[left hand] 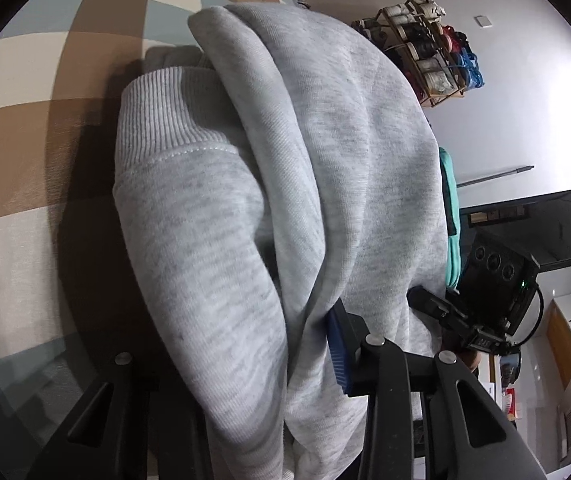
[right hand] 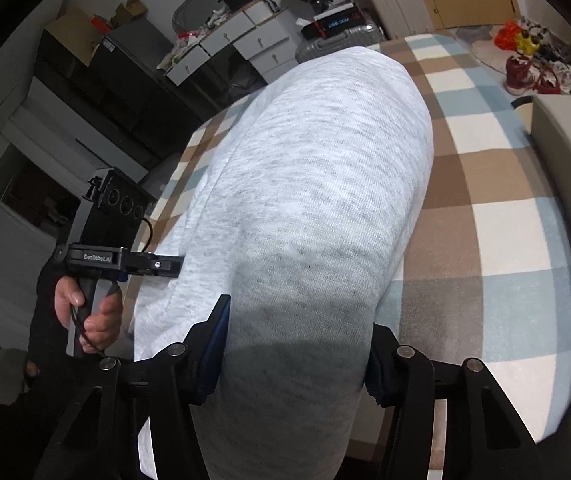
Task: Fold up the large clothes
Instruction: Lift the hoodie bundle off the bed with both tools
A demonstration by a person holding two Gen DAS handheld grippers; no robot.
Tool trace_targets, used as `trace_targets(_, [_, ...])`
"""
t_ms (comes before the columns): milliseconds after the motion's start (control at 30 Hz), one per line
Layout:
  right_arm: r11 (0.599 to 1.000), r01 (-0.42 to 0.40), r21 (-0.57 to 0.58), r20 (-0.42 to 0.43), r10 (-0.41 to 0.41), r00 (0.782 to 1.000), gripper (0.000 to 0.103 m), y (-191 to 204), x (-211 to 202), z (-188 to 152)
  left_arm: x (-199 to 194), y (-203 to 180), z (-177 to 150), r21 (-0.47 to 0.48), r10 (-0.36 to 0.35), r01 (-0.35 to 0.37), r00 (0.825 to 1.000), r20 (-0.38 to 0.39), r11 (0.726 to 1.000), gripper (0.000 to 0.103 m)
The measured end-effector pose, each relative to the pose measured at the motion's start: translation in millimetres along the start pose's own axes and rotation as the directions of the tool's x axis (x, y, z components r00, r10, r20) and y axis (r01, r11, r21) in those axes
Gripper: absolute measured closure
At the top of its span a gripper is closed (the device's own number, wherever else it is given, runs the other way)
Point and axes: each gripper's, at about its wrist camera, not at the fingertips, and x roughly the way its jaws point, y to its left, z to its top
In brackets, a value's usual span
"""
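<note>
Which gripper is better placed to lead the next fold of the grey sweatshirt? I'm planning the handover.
Left, probably. The left gripper pinches the grey sweatshirt by its ribbed cuff, a free end to carry over. The right gripper clamps the bulky middle.

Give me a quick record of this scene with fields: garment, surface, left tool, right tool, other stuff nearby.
garment: grey sweatshirt, bunched and lifted, ribbed cuff showing
surface: bed with checked blanket in brown, blue and cream
left tool: cloth fills the gap between its fingers, pads pressing on it
right tool: clamped on a thick fold of the sweatshirt
hand: grips the left tool's handle
nearby: shoe rack by the wall, white drawers
</note>
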Motion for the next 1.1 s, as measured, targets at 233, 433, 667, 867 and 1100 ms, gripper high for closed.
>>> trace_targets(233, [0.999,0.02,0.036,0.093,-0.023,0.995,0.053,-12,-44,0,3,-40,3,0.097,-0.014,0.009,0.998,0.055,0.995,0.072])
trace_targets(433, [0.996,0.074,0.045,0.197,-0.082,0.977,0.053,-9,-107,5,14,-93,11,0.166,-0.064,0.056,0.997,0.042,0.985,0.072])
trace_targets(667, [0.993,0.115,0.034,0.328,-0.12,0.937,0.053,-7,-211,17,16,-193,30,0.296,-0.077,0.06,0.996,0.047,0.953,0.072])
trace_targets(867, [0.987,0.143,0.076,0.42,-0.161,0.893,0.052,-24,-299,36,32,-296,49,0.446,-0.063,0.03,0.996,0.06,0.894,0.072])
trace_targets(1100, [0.964,0.163,0.21,0.4,-0.236,0.886,0.047,-120,-373,43,130,-353,59,0.474,-0.108,0.076,0.993,0.04,0.877,0.072])
